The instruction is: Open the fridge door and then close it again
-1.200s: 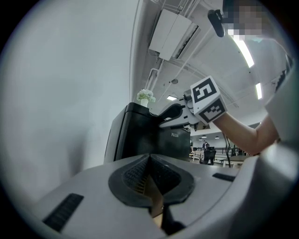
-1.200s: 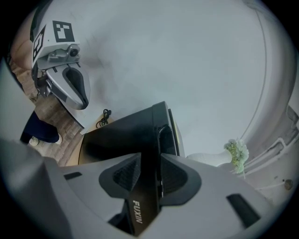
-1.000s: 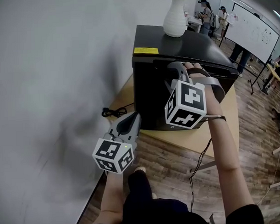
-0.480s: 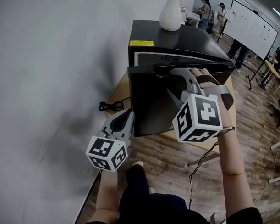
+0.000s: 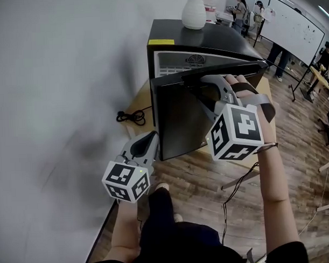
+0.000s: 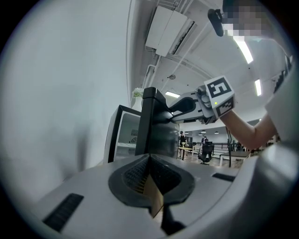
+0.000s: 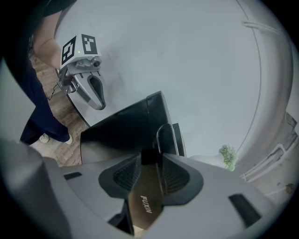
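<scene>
Head view: looking down on a black fridge [image 5: 204,38] that is standing on a wooden surface [image 5: 135,102] beside a white wall [image 5: 55,78] and carrying a white vase [image 5: 193,11] on top. Finding the door [image 5: 180,119] standing partly open, with the pale inside showing in the gap behind its top edge. Gripping that top edge with the right tool [image 5: 208,82], with the hand [image 5: 247,95] wrapped around the tool's body. Holding the left tool [image 5: 151,140] lower, near the door's lower left part. Noticing also a black cable [image 5: 130,117] lying on the surface close to the wall.

Left gripper view: pointing the left tool [image 6: 149,158] toward the fridge, with the door's side edge [image 6: 148,126] straight ahead and clearly apart from the tool. Bringing both jaws together at the tips and holding nothing between them. Catching the right tool [image 6: 180,106] higher up, sitting on the door's top.

Right gripper view: pressing both pads of the right tool [image 7: 150,161] on the door's top edge, a dark strip with pale lettering running between the jaws. Looking down along the glossy door front [image 7: 121,133], with the left tool [image 7: 96,95] showing at upper left above the wooden floor [image 7: 56,135].
</scene>
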Demonstrator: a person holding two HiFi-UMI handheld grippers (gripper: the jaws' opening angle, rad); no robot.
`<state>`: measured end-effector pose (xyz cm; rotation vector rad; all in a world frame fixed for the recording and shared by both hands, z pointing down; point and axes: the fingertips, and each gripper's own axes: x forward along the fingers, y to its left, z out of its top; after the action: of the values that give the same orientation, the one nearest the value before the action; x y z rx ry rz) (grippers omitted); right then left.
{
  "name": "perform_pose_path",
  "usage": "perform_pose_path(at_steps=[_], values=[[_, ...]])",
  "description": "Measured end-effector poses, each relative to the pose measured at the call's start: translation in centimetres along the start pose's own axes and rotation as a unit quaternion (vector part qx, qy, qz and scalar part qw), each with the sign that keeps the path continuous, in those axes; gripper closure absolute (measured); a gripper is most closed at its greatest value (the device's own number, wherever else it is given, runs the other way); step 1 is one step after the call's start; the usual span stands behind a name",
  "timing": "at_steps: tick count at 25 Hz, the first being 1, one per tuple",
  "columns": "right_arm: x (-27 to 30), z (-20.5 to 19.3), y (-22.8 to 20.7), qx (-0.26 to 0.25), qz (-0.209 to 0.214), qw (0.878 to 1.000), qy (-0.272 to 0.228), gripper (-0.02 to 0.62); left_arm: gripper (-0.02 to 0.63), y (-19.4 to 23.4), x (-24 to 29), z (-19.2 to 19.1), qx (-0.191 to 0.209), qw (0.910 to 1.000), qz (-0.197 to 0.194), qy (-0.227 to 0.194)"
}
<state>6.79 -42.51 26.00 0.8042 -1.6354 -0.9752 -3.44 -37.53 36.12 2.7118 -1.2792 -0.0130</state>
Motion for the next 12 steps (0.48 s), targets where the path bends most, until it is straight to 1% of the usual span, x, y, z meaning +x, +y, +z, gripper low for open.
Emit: perform_pose_path(at_steps=[3,8,12], values=[[-1.3,-0.2,0.5,-0.001,-0.001,1.000,-0.002,0.482,0.600,-0.8,-1.0,-0.1,0.003,1.0000,0.004,0.002],[-4.8,-1.1,2.1,-0.007,0.004,1.000,-0.010,0.479,0.600,-3.6,-2.5,-0.7,0.007,1.0000,0.002,0.006],[-5.6,-1.2,2.3,-0.012,0.008,1.000,-0.015,0.477,0.600,-3.7,-2.5,-0.7,0.006,0.9999,-0.008,0.006]])
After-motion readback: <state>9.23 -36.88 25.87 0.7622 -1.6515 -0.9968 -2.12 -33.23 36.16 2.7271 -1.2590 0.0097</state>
